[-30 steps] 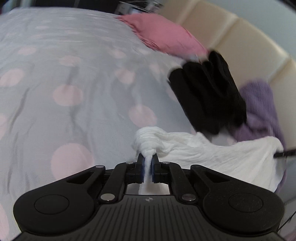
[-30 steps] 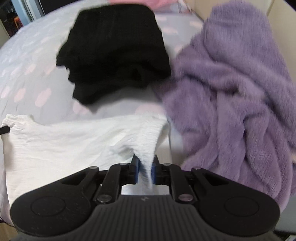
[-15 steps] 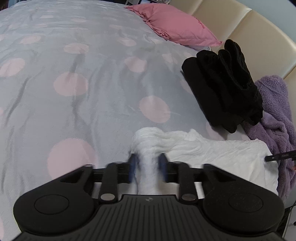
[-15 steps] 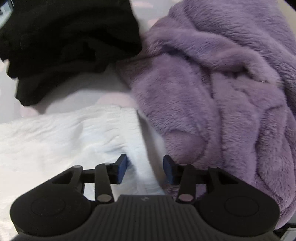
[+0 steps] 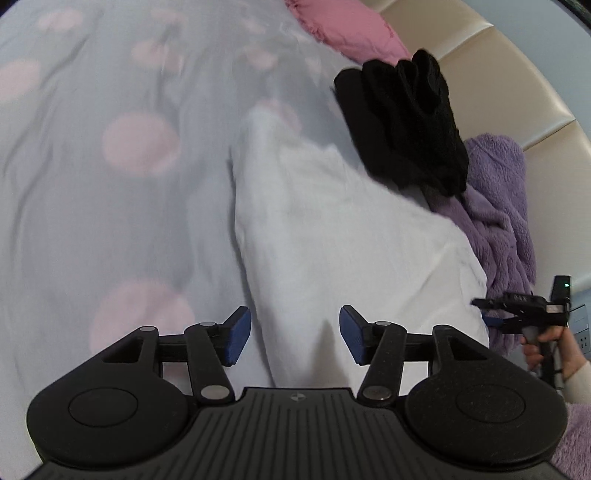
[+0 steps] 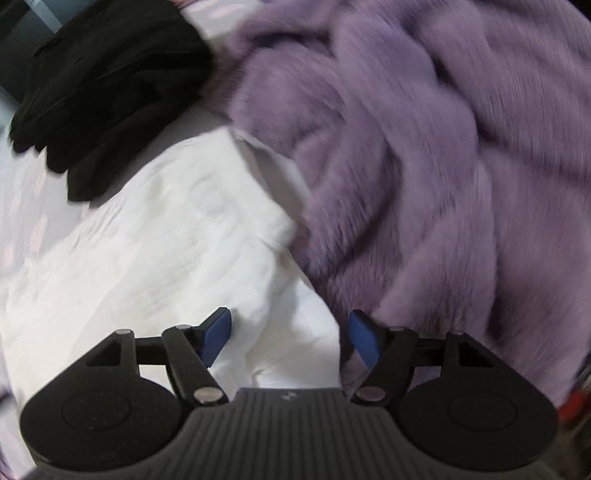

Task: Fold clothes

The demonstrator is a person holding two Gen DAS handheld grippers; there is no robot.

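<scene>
The white garment (image 5: 332, 236) lies flat on the bed (image 5: 110, 206), beside black clothes (image 5: 402, 122) and a purple robe (image 6: 424, 166). Left claw (image 5: 294, 336) and right claw (image 6: 290, 338) are both opening, cloth lying loose between the pads. Motion blur smears the edges.

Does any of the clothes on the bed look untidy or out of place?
Yes. The purple fleece garment lies crumpled in a heap by the headboard, and its edge overlaps the white garment. The black garment looks folded.

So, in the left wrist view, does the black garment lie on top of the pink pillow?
No, the black garment lies on the bedspread below the pink pillow, apart from it.
</scene>
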